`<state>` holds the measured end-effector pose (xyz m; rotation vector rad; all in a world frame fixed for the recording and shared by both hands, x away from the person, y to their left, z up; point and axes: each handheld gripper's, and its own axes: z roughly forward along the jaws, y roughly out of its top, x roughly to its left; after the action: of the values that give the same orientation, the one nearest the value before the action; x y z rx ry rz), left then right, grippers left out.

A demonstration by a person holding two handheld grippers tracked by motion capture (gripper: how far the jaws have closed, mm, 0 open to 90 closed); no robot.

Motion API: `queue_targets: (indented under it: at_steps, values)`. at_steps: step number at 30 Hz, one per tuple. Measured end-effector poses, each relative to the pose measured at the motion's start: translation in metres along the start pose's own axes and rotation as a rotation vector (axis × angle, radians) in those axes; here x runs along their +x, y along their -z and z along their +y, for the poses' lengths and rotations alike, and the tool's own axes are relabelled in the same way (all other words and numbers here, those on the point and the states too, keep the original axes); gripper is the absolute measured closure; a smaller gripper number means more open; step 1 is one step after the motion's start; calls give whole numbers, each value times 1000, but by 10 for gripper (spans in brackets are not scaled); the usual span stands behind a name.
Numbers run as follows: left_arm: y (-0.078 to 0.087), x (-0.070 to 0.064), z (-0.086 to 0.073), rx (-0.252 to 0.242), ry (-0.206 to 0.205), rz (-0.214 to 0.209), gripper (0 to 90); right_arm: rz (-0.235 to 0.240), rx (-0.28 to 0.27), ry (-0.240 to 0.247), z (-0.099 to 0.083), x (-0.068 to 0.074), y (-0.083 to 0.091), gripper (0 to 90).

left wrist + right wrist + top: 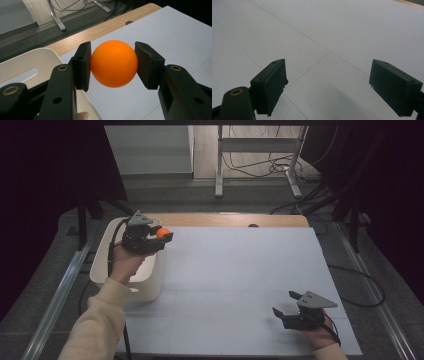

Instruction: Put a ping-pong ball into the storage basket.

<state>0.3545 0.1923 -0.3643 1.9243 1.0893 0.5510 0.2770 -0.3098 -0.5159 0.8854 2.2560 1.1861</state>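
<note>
Two claws work over a white bench (240,285). At the upper left of the high view, the left claw (164,236) grips an orange ball (162,233), held in the air at the right rim of a white bin (150,287) that stands at the bench's left edge. In the left claw view the ball (114,63) sits squarely between both pads, touching each. At the lower right of the high view, the right claw (285,303) hangs low over bare bench, jaws wide apart and holding nothing. Judged from this, the ball is picked up; setting it down remains, whether in the bin or on the bench I cannot tell.
</note>
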Motion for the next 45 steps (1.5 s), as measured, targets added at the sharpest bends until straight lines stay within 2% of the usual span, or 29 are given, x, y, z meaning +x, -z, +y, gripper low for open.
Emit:
queue_targets:
  at_steps: [45]
  values:
    - [21, 45, -16, -8, 98, 121, 499, 0, 2, 2, 0, 1, 0, 148]
